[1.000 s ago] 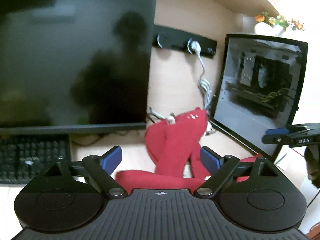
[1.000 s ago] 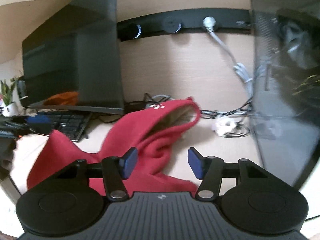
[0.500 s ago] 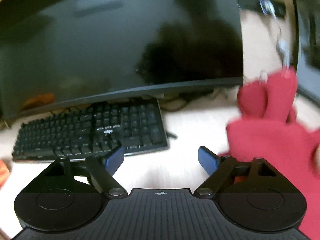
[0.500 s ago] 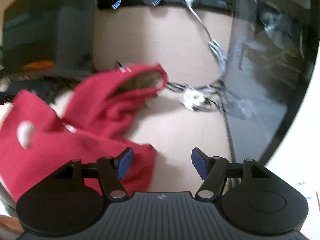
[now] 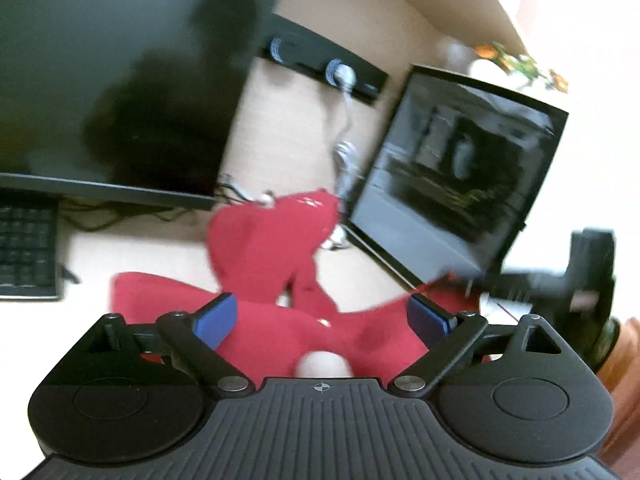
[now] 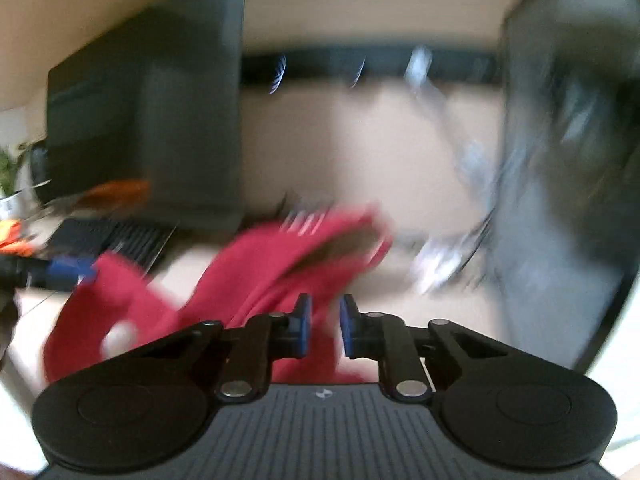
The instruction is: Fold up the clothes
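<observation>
A red hooded garment [image 5: 276, 272] lies crumpled on the light desk, its hood raised toward the back wall. My left gripper [image 5: 322, 316] is open, its blue pads spread wide just above the garment's near part. In the blurred right wrist view the same red garment [image 6: 256, 280] spreads left of centre. My right gripper [image 6: 324, 326] has its jaws nearly closed, with red cloth seen in the narrow gap between the pads. The left gripper's blue tip [image 6: 68, 272] shows at the far left.
A large dark monitor [image 5: 120, 80] stands at the back left with a black keyboard [image 5: 24, 256] below it. A glass-sided computer case [image 5: 460, 184] stands at the right. White cables [image 5: 344, 152] hang from a black wall strip. The other gripper [image 5: 580, 276] shows at the far right.
My left gripper swung left toward the keyboard, then back over the garment. My right gripper's jaws have narrowed from wide open to nearly closed around red cloth. Both views are motion-blurred.
</observation>
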Available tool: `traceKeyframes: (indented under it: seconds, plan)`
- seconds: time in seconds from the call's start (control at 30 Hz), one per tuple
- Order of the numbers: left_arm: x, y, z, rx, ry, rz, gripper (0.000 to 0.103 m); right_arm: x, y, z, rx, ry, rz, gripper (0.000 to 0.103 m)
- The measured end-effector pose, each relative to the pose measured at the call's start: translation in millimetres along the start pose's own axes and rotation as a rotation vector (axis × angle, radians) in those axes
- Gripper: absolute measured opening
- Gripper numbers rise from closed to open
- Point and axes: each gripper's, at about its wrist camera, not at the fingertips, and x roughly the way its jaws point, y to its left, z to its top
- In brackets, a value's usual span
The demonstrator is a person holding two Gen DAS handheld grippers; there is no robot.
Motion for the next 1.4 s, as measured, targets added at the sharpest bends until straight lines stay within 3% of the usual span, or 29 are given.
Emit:
traceKeyframes:
  seconds: [0.03, 0.1, 0.17, 0.23, 0.27, 0.37, 0.4, 0.47, 0.57, 0.67, 0.9, 0.97, 1.1, 1.17, 1.3, 1.4]
  plan:
    - [4, 3, -1, -0.007, 0.002, 0.008, 0.096, -4, -2, 4, -0.018, -0.034, -0.043, 0.012]
    - [10, 11, -4, -0.021, 0.003, 0.057, 0.097, 7, -18, -1, 0.016, 0.010, -0.101, 0.012]
    - [15, 25, -7, -0.027, 0.021, 0.183, 0.097, 16, -29, -11, 0.074, 0.068, -0.129, 0.012]
    - [20, 40, -12, -0.033, 0.048, 0.327, 0.097, 8, -27, -17, 0.093, 0.067, -0.083, 0.012]
    - [20, 50, -15, -0.035, 0.066, 0.399, 0.097, 2, -22, -17, 0.083, 0.057, -0.028, 0.016]
    - [17, 77, -21, -0.089, 0.098, 0.487, 0.098, -10, -1, -17, 0.043, 0.017, 0.108, 0.050]
    - [16, 84, -22, -0.118, 0.099, 0.496, 0.098, -7, 7, -18, 0.040, 0.025, 0.143, 0.051]
    - [11, 80, -17, -0.126, 0.072, 0.495, 0.098, 1, 20, -22, 0.036, 0.047, 0.208, 0.051]
    - [1, 53, -3, -0.034, 0.002, 0.457, 0.097, 32, 30, -39, 0.066, 0.182, 0.215, 0.051]
    - [-9, 30, 9, 0.013, -0.054, 0.405, 0.097, 63, 23, -58, 0.078, 0.309, 0.110, 0.049]
    - [-24, 11, 6, -0.013, -0.079, 0.319, 0.098, 33, 36, -15, -0.089, 0.205, 0.157, 0.047]
    - [-21, 9, 2, -0.014, -0.065, 0.297, 0.098, 43, 33, -13, -0.107, 0.226, 0.158, 0.047]
    - [-6, 11, -6, -0.042, -0.029, 0.272, 0.098, 76, 26, -36, -0.075, 0.339, 0.152, 0.048]
    - [-1, 11, -8, -0.050, -0.017, 0.233, 0.098, 85, 30, -46, -0.096, 0.320, 0.114, 0.048]
    - [6, 8, -5, -0.036, 0.000, 0.158, 0.099, 64, 14, -35, -0.024, 0.247, 0.080, 0.049]
    - [10, 18, -7, -0.054, 0.008, 0.203, 0.099, 48, 2, -27, 0.029, 0.192, 0.055, 0.049]
